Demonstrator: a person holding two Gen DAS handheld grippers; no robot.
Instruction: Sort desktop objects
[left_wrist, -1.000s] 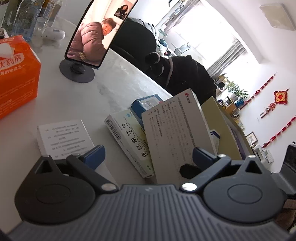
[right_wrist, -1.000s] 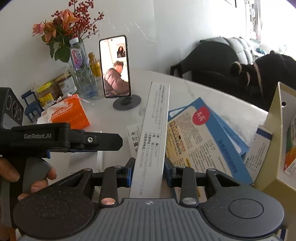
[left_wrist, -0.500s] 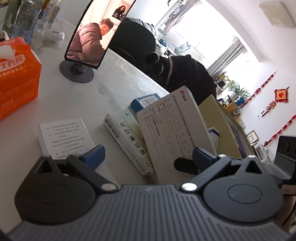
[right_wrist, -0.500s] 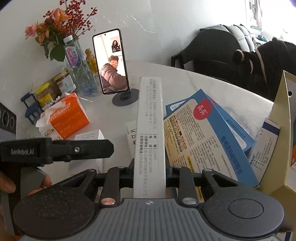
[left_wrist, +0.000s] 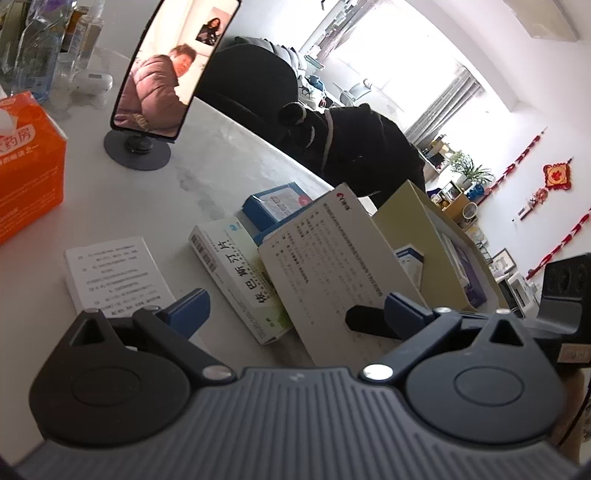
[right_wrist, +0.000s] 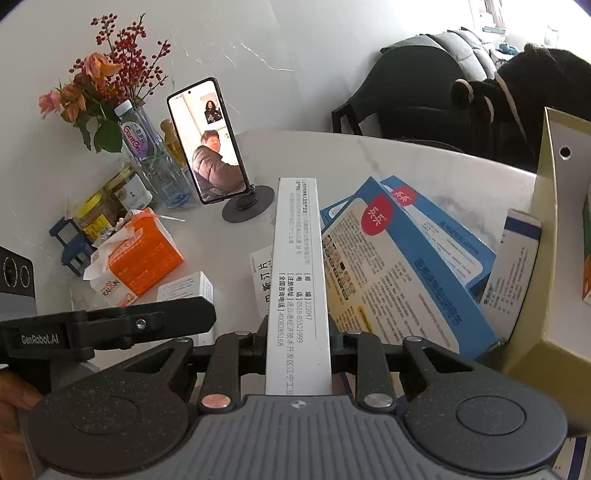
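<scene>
The right claw (right_wrist: 299, 343) has just been closing on a white medicine box (right_wrist: 299, 273), and its jaws are now pressed against the box's two broad faces, so that the box is held edge-up. Since a second ago the box has been brought from a lean to nearly straight along the claw. From this the pick-up is judged done, and carrying to the tan storage box (right_wrist: 554, 258) at the right is judged to be next.

The left claw (left_wrist: 295, 314) is held wide open over the desk (left_wrist: 229, 147) with nothing between its jaws.

Near the held box, two blue boxes (right_wrist: 399, 280) are seen stacked, a green-and-white box (left_wrist: 240, 280) lies to the left of them, and one small white box (left_wrist: 114, 277) lies farther left. One blue-capped white box (right_wrist: 517, 258) leans against the storage box. Farther off, one orange tissue pack (right_wrist: 144, 254), one phone (right_wrist: 207, 140) on a stand, and one vase of flowers (right_wrist: 103, 81) are counted.
</scene>
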